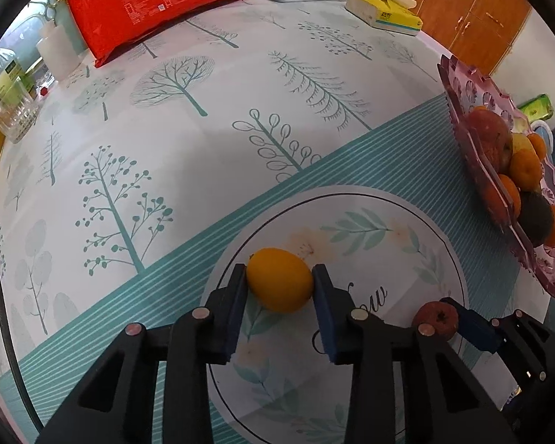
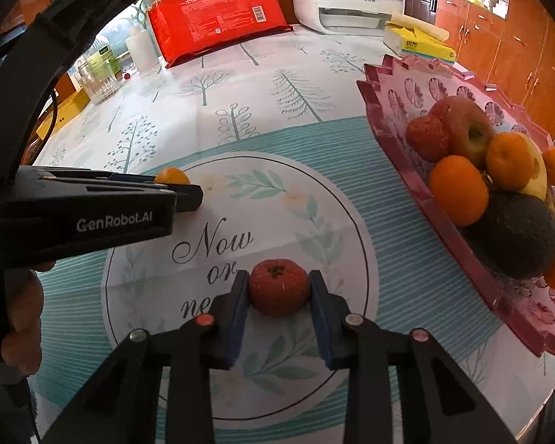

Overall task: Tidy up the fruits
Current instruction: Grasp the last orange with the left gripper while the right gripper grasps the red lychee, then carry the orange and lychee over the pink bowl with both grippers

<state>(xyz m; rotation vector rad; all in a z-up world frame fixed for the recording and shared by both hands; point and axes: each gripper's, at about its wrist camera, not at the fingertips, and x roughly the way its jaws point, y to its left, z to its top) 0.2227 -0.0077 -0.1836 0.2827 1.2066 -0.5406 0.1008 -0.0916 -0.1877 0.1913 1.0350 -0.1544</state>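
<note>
Both grippers are down on the table, each closed on a fruit inside the printed circle of the cloth [image 2: 314,137]. The left gripper [image 1: 279,284] has its pads against the two sides of the yellow fruit [image 1: 279,284], which looks like a lemon or small orange and seems to rest on the cloth. The right gripper [image 2: 279,288] is clamped the same way on the red fruit [image 2: 279,288], gripped across its middle with the stem end up. The pink tray [image 2: 396,85] stands to the right, already heaped with an apple [image 2: 466,129], several oranges [image 2: 458,188] and a dark avocado [image 2: 521,236]. The step in hand is the pick, and the lift should go straight up before any sideways travel, so the round fruit does not roll out of the flat pads. The red fruit sits nearer the tray, so the right hand should probably go first and leave room for the left to follow without the two tools crossing. The tray's near rim is raised and jagged, so each fruit must clear it. The bare patches at the far corner and the near end look the safest landing places; dropping onto the heap risks nudging an orange over the edge. From these views I cannot tell how firm either grip is, so a slow first lift is wise.
</note>
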